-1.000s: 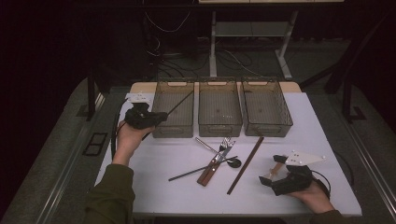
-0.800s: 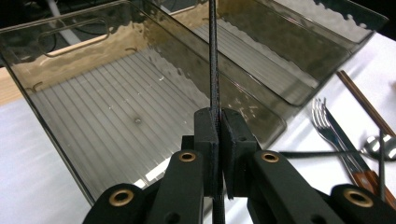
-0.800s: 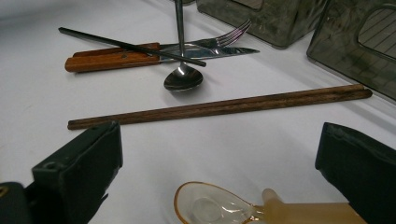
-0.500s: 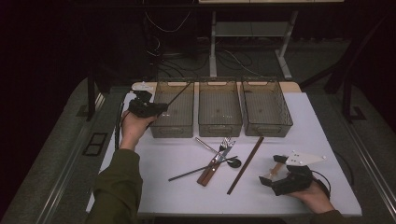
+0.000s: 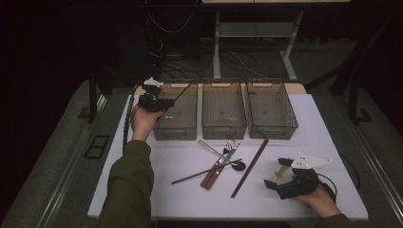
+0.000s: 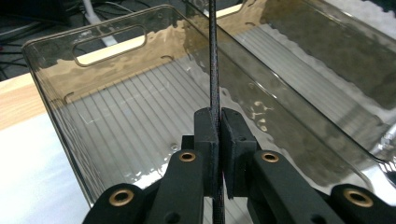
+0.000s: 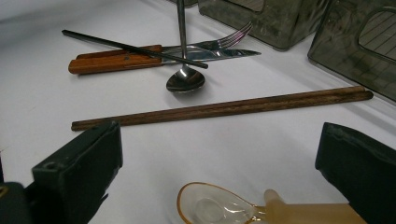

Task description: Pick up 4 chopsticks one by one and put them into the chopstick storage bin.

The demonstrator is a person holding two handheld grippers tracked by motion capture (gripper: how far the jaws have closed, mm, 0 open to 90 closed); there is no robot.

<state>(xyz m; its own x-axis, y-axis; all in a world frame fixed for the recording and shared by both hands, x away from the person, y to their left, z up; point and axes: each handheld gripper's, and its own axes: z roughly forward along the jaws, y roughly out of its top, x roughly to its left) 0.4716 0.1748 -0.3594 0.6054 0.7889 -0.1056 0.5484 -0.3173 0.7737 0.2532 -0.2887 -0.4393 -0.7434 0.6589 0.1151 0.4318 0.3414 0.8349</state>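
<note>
High view: left gripper (image 5: pixel 164 100) upper left, over the left bin (image 5: pixel 177 114), clamped on a thin black chopstick (image 5: pixel 182 93); right gripper (image 5: pixel 280 175) lower right — jaws apart.

Left gripper view: chopstick (image 6: pixel 214 60) pinched upright, centre frame, bin (image 6: pixel 116 116) behind.

Right gripper view: jaws wide — amber spoon (image 7: pixel 219 205) bottom centre between them, brown chopsticks (image 7: pixel 224 107) beyond.

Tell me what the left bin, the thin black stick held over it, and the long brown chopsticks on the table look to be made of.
Left bin: looks like smoky clear plastic, glossy; the table shows through its ribbed floor and its walls reflect light.
Thin black stick: matte black with a fine woven texture, possibly carbon fibre or plastic; I can't say which.
Long brown chopsticks: apparently wood, dark brown with a dull grainy surface.
</note>
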